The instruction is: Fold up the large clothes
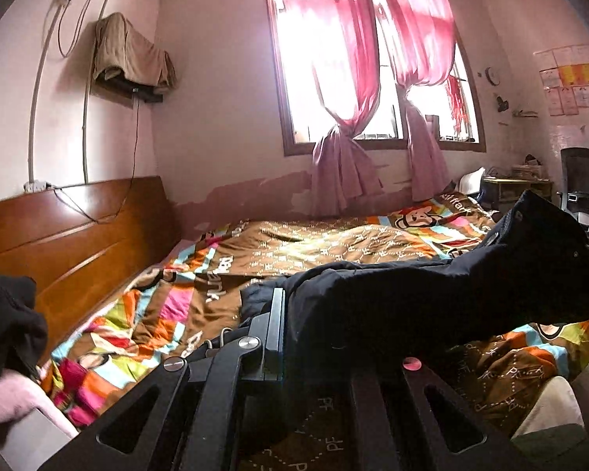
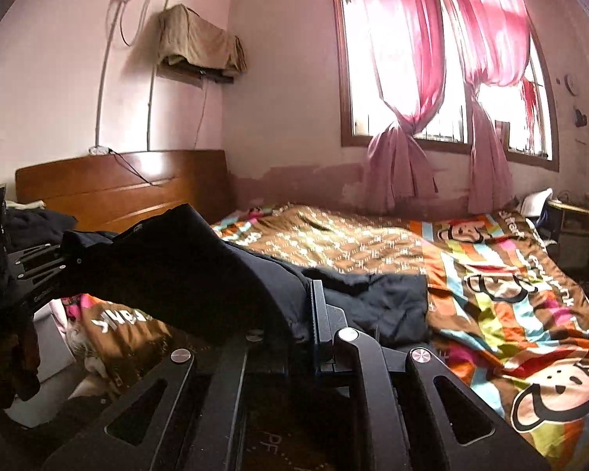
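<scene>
Pink walls (image 1: 216, 78) close round a bedroom lit hard from a wide window (image 1: 372, 59), where two pink curtains (image 1: 333, 59) are knotted at the waist so the daylight pours onto the bed; a wooden headboard (image 1: 78, 227) runs along one wall, with a cloth-draped box on a shelf (image 1: 133, 55) above it and a desk with a chair (image 1: 580, 180) at the far end. Filling most of the floor is the bed (image 2: 510, 294), covered by a brown quilt with bright stripes and cartoon monkey faces; it serves as the folding surface, broad and soft, though rumpled rather than flat.

Across the near part of the quilt lies the dark garment (image 1: 392, 298), a large navy piece; its near edge is raised off the bed and stretched between the two tools, while the rest trails down onto the quilt. The left gripper (image 1: 290, 333) has its jaws pressed together on one part of that edge; the right gripper (image 2: 310, 325) pinches another part likewise, and each shows at the side of the other's view with cloth bunched in it. Holding two points apart and level looks meant to keep the hem taut and straight, so the raised part can be carried over as one clean fold instead of sagging in the middle; I judge the fold begun and not yet laid down.
</scene>
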`<control>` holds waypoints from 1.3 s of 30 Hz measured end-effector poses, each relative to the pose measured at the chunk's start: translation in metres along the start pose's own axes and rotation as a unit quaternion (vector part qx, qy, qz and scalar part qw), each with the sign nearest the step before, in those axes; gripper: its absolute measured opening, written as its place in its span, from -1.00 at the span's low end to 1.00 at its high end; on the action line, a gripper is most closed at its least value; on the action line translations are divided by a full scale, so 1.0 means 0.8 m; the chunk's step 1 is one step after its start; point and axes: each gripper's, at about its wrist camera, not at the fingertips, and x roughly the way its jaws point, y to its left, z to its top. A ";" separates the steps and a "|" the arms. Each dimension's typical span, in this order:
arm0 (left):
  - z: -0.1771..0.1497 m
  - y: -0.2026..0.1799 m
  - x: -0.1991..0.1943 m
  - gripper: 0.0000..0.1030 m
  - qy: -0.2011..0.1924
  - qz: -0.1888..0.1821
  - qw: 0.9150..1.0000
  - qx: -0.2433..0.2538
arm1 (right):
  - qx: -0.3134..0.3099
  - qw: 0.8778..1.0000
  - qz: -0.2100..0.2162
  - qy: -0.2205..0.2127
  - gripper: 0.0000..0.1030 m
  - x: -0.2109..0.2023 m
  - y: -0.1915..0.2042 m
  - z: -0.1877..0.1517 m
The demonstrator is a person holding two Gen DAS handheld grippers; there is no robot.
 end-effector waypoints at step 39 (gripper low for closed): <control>0.036 -0.001 0.339 -0.89 0.101 0.003 0.995 0.015 | -0.063 0.997 -0.027 0.019 -0.87 0.287 -0.037 0.045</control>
